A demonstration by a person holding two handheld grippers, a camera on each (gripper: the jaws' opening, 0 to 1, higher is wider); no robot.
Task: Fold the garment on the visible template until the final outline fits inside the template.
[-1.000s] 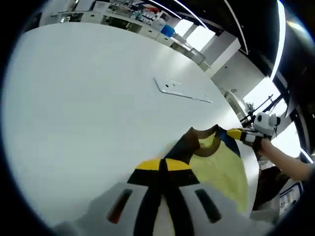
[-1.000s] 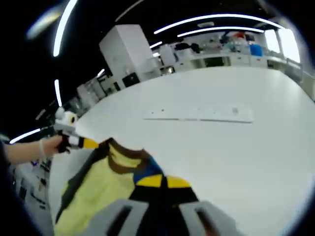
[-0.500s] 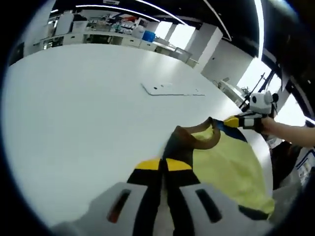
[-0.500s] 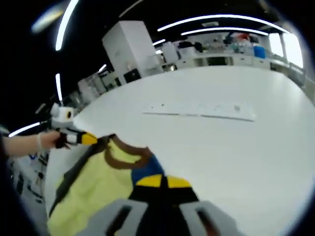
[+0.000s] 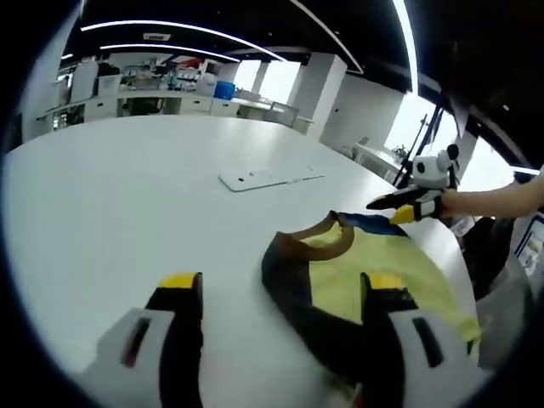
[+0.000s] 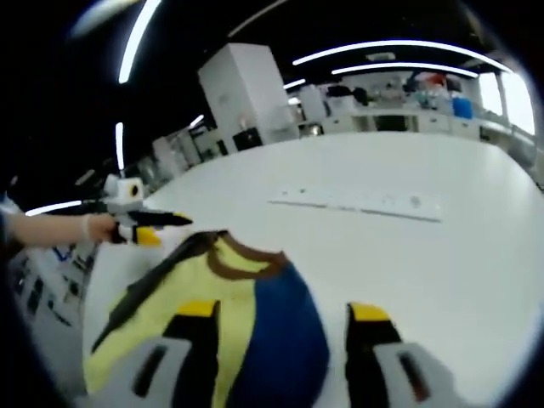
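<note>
Garment: a yellow shirt (image 5: 374,272) with a brown collar (image 5: 319,242), a dark sleeve and a blue sleeve (image 6: 276,327), lying flat at the near edge of the white worktop (image 5: 127,195).
Handling: it is looking soft, light and limp; the shoulder seams or sleeve ends are offering the best hold.
Template: a pale flat rectangle (image 5: 268,176) is lying farther out, well apart from the shirt.
Left claw (image 5: 276,293): jaws spread wide, gripping nothing, hovering over the dark sleeve.
Right claw (image 6: 285,319): jaws equally wide apart, empty, straddling the blue sleeve.
</note>
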